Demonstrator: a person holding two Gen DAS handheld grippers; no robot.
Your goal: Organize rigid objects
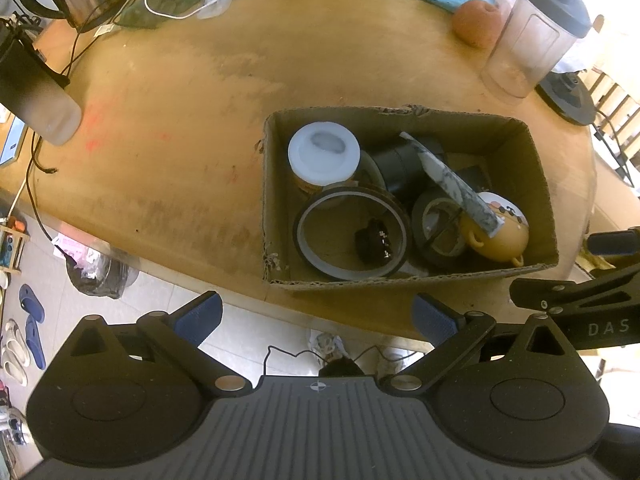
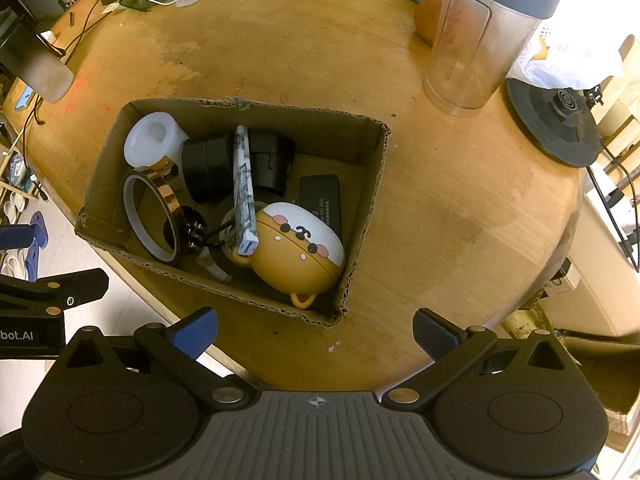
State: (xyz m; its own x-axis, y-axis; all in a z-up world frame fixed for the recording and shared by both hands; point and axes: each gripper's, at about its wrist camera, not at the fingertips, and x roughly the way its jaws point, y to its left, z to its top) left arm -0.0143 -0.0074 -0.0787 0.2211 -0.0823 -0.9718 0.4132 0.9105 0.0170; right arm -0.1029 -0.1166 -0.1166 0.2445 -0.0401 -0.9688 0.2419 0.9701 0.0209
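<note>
Cardboard box (image 2: 362, 184) sits on the counter (image 2: 460, 208), close to its near edge, loaded with rigid odds and ends. Inside: white-lidded jar (image 2: 150, 136) at far left, amber tape ring (image 2: 150, 220) standing on edge against the left wall, black tape roll (image 2: 206, 170), marbled stick (image 2: 244, 192) leaning across the pile, brown bear-faced case (image 2: 298, 252) at near right, flat black device (image 2: 320, 200) on the floor of the box.

Left gripper (image 1: 318, 318) hangs over the near edge, fingers (image 1: 200, 316) spread wide, holding nothing. Right gripper (image 2: 314, 334) likewise: fingers (image 2: 192, 330) wide apart, empty, just near of the box.

Beyond the box: clear shaker bottle (image 2: 480, 40) at far right, round kettle base (image 2: 554, 120), orange fruit (image 2: 428, 16) behind.

Risks, as judged: the box is so near the edge that a nudge could tip it to the floor. The stick rests loosely and could slide off. The tape ring could topple or roll if brushed.
</note>
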